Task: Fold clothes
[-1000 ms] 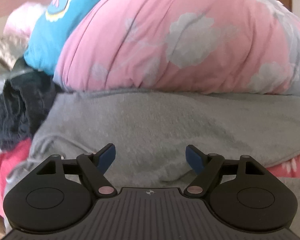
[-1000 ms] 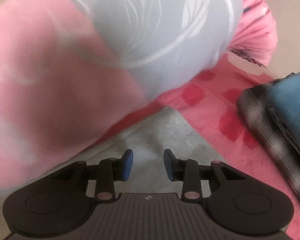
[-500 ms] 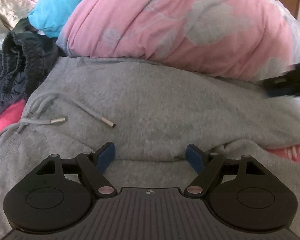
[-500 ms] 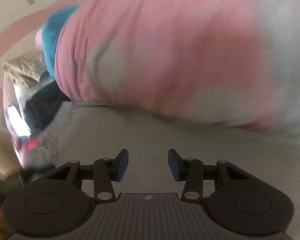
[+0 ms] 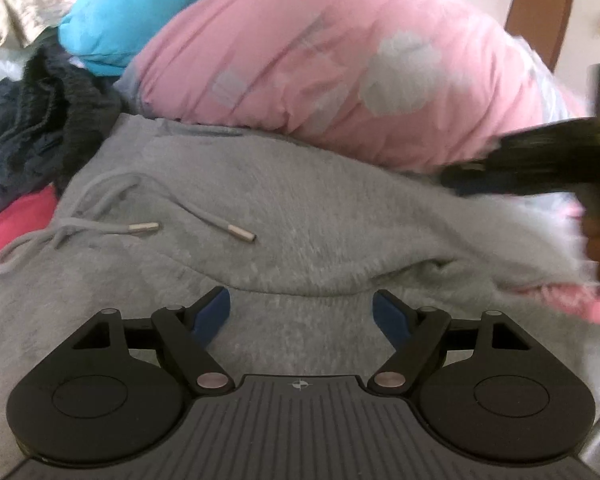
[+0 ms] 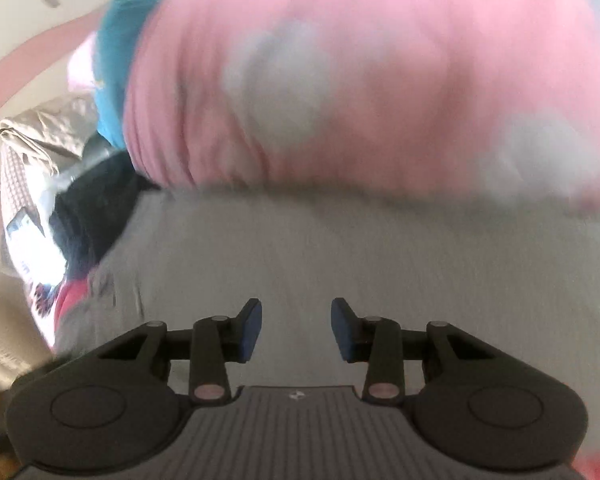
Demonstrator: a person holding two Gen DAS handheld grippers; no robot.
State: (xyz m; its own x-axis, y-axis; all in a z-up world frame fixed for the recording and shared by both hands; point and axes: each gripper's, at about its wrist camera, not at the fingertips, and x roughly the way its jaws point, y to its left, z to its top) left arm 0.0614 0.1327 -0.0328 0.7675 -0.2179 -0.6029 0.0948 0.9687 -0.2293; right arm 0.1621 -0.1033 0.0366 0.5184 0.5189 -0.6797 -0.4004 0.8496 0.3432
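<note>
A grey fleece hoodie (image 5: 308,216) lies spread on the bed, its drawstrings (image 5: 148,226) with metal tips at the left. My left gripper (image 5: 302,314) hovers open just above a fold of the hoodie, nothing between its blue pads. In the left wrist view the right gripper (image 5: 540,160) reaches in blurred from the right edge, over the hoodie's far side, with a hand below it. In the right wrist view my right gripper (image 6: 296,328) is open over the same grey hoodie (image 6: 340,260), and the picture is motion-blurred.
A big pink quilt (image 5: 340,68) with pale flowers is piled behind the hoodie. A blue pillow (image 5: 140,8) and dark clothes (image 5: 32,120) lie at the back left. Pink bedding (image 5: 16,232) shows at the left, a brown door (image 5: 540,12) at the far right.
The left gripper has drawn back, so the hoodie's drawstrings came into view. The right gripper swung left from the pink sheet to over the hoodie and opened a little wider.
</note>
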